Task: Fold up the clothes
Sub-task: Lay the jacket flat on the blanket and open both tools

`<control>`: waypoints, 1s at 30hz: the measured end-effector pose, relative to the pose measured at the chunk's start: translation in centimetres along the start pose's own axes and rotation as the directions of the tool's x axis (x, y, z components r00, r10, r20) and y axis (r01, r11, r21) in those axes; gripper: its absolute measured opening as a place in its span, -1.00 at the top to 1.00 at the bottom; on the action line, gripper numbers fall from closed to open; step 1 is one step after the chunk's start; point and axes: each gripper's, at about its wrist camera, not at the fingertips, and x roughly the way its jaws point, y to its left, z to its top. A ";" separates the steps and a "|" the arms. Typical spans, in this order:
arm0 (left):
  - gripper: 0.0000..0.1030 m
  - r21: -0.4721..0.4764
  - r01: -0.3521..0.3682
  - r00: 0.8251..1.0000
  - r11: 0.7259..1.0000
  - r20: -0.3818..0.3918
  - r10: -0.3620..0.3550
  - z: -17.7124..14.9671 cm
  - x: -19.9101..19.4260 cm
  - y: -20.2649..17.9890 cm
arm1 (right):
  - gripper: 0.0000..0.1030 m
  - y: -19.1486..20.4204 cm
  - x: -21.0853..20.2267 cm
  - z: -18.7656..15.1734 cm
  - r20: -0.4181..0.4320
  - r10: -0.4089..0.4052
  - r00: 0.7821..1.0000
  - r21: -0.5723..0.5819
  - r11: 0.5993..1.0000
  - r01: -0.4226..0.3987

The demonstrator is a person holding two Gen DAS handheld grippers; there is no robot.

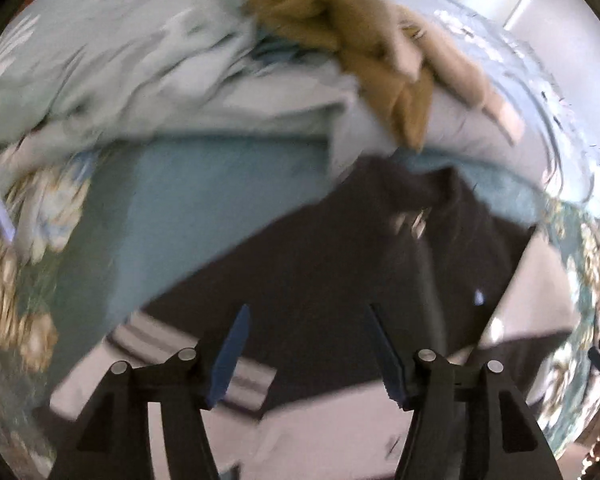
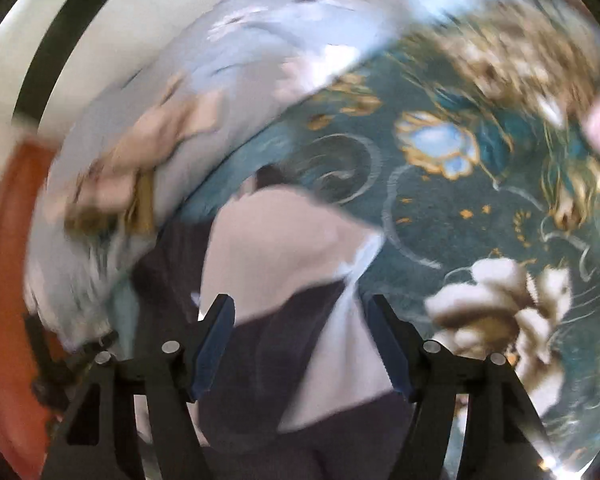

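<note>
A dark brown and pale pink garment lies spread on the bed, blurred in both views; in the right wrist view it fills the lower middle. My left gripper is open and empty, its blue-padded fingers just above the garment's dark panel. My right gripper is open and empty over the pink and dark part of the garment. Neither holds cloth.
A teal floral bedspread covers the bed. A light blue floral quilt is heaped behind the garment, with a tan crumpled garment on top. An orange surface shows at the left edge. A white wall stands beyond.
</note>
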 end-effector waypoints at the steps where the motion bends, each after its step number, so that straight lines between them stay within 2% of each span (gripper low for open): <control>1: -0.24 -0.027 0.011 1.000 1.000 -0.016 -0.011 -1.0 -0.2 0.7 | -0.36 1.7 0.4 -1.4 -0.028 0.002 1.000 -0.046 0.999 -0.004; 5: -0.25 -0.127 0.036 0.994 0.991 -0.095 -0.048 -5.7 -1.4 3.8 | -0.36 8.2 3.7 -7.4 -0.135 -0.012 0.991 -0.200 0.980 -0.015; 7: -0.24 -0.144 0.036 0.992 0.989 -0.117 -0.053 -7.3 -2.3 5.5 | -0.36 10.9 5.8 -10.2 -0.179 -0.035 0.983 -0.258 0.966 -0.012; 11: -0.25 -0.172 0.038 0.989 0.984 -0.137 -0.062 -9.2 -4.0 8.3 | -0.36 13.0 9.7 -12.2 -0.186 -0.140 0.973 -0.299 0.951 0.080; 15: -0.25 -0.138 0.003 0.993 0.990 -0.117 -0.019 -9.7 -4.0 9.6 | -0.36 14.1 12.6 -13.4 -0.182 -0.254 0.950 -0.349 0.920 0.180; 18: -0.25 -0.111 -0.016 0.996 0.994 -0.092 0.006 -9.6 -4.0 10.1 | -0.36 14.5 13.3 -13.6 -0.170 -0.305 0.937 -0.394 0.893 0.219; 20: -0.25 -0.123 -0.007 0.996 0.992 -0.087 -0.004 -9.6 -4.2 10.7 | -0.22 14.4 13.4 -13.5 -0.167 -0.327 0.930 -0.405 0.883 0.238; 21: -0.25 -0.130 -0.002 0.996 0.992 -0.086 -0.010 -9.6 -4.0 10.8 | -0.03 14.3 13.4 -13.4 -0.166 -0.337 0.927 -0.405 0.880 0.247; 22: -0.25 -0.134 0.000 0.996 0.991 -0.088 -0.012 -9.7 -3.9 10.7 | 0.16 14.1 13.2 -13.2 -0.168 -0.340 0.925 -0.400 0.881 0.252; 23: -0.25 -0.138 0.000 0.996 0.990 -0.089 -0.013 -9.8 -3.9 10.6 | 0.19 13.7 12.9 -12.9 -0.175 -0.328 0.928 -0.380 0.892 0.244; 25: -0.25 -0.133 0.004 0.995 0.991 -0.095 -0.017 -9.9 -3.7 10.3 | 0.39 12.8 12.0 -12.2 -0.189 -0.298 0.936 -0.336 0.915 0.224; 27: -0.25 -0.120 0.005 0.995 0.993 -0.097 -0.017 -9.9 -3.8 9.7 | 0.44 11.4 10.3 -11.0 -0.202 -0.237 0.950 -0.268 0.947 0.179; 30: -0.25 -0.105 -0.002 0.996 0.995 -0.092 -0.008 -9.9 -3.8 8.3 | 0.46 9.2 7.2 -9.1 -0.203 -0.149 0.968 -0.196 0.975 0.109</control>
